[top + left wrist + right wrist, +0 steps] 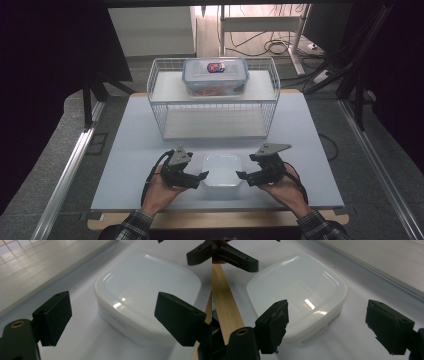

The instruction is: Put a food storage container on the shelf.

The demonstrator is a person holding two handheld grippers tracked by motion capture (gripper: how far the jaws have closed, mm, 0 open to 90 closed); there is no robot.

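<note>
White tub (221, 170) sits near desk (125, 165) front edge, at 6 o'clock from wire rack (214, 97); bare desk between tub and rack. Left gripper (201, 176) at tub's 9 o'clock, right gripper (242, 175) at 3 o'clock, tips just beside walls, contact unclear. Both sets of jaws wide apart, holding nothing; tub lies ahead of pads.

A pale grey tabletop (130, 165) sits on a wooden board, flanked by metal rails (65, 177) over grey floor. Black curtains (45, 50) darken both sides. Behind, cables (272, 47) lie on lit flooring beneath a white table frame (260, 22).
</note>
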